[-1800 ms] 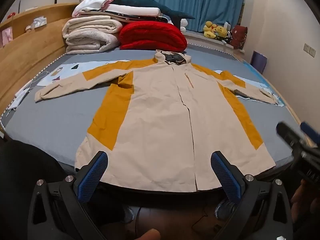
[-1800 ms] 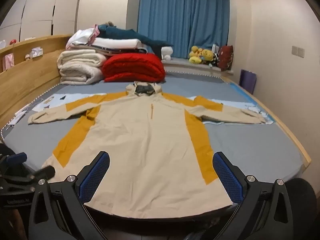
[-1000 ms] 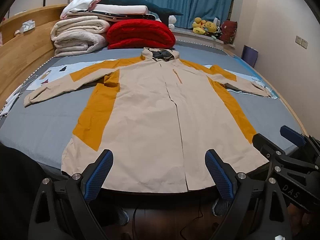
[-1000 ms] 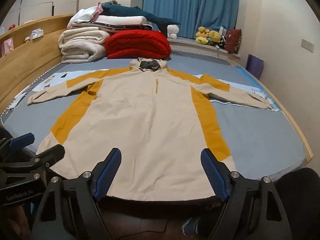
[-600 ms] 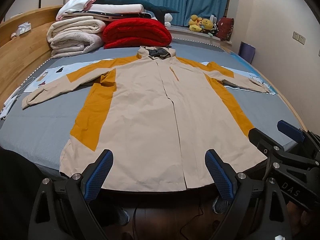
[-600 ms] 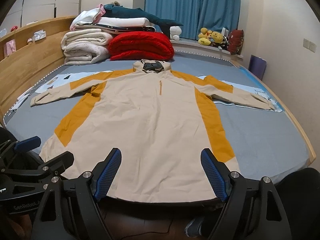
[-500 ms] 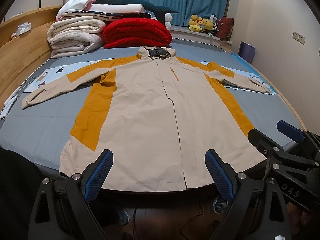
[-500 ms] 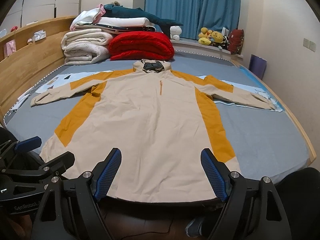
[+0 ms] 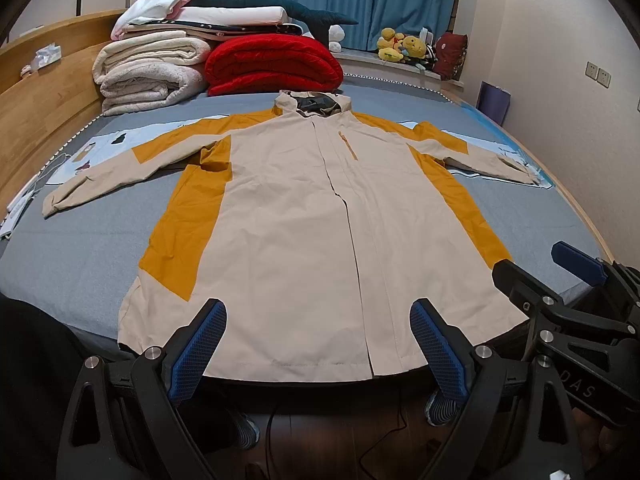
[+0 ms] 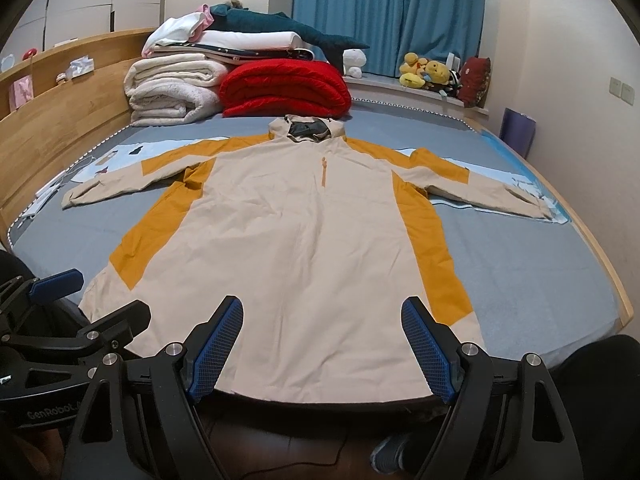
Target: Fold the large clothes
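We see a long beige jacket [image 9: 304, 232] with mustard side panels spread flat, front up, on the grey bed [image 9: 72, 248]. Its hood lies toward the far end, both sleeves stretch out to the sides, and its hem lies along the near edge of the mattress. The front closure runs down the middle, with a small orange zipper pull near the chest.

Our left gripper [image 9: 318, 348] hovers just short of the hem, its blue-padded fingers [image 9: 196, 350] spread wide apart and holding nothing. Our right gripper [image 10: 320, 346] hangs beside it, likewise spread wide and empty, over the right half of the hem. Each gripper shows at the edge of the other's view.

At the far end of the bed sit a rolled red quilt [image 9: 274, 64] and, just beside it, a stack of cream blankets [image 9: 150, 74] topped with white folded bedding and a dark teal plush. Stuffed toys [image 9: 400, 50] line the window ledge beneath blue curtains [image 9: 360, 0]. A wooden headboard [image 9: 44, 92] runs along the left side. We see no bins or boxes holding anything.
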`<act>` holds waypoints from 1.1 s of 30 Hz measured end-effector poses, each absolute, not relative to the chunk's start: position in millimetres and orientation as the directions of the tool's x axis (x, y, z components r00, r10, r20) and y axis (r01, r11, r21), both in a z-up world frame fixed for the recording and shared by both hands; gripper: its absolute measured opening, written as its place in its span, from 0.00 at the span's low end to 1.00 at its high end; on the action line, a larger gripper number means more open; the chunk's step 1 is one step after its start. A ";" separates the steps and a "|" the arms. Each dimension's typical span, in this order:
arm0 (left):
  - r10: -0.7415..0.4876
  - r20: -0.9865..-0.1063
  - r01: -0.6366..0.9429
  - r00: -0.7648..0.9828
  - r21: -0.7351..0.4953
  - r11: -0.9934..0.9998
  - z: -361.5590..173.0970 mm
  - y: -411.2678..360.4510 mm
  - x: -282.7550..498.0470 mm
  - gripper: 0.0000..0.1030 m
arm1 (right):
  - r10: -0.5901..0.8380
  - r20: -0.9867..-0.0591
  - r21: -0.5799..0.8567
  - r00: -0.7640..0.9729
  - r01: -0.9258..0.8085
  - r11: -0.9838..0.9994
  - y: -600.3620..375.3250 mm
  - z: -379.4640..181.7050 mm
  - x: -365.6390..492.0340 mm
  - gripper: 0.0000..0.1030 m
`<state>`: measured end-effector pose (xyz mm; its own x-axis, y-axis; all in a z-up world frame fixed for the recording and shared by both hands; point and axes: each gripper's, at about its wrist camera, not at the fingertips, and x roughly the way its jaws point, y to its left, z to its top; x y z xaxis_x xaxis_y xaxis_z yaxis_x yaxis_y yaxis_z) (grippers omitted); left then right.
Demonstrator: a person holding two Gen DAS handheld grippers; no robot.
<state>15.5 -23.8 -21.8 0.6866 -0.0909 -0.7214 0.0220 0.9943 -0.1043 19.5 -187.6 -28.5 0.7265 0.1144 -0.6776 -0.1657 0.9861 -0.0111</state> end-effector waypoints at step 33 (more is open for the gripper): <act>-0.094 -0.726 0.027 0.682 -0.104 0.994 -20.9 -24.3 16.0 0.88 | 0.112 -0.680 -0.016 0.724 -0.168 0.986 -187.9 -28.6 20.2 0.79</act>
<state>16.0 -24.3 -20.9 0.6816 -0.0943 -0.7256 0.0268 0.9942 -0.1041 20.2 -187.9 -28.6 0.7245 0.1124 -0.6801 -0.1679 0.9857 -0.0160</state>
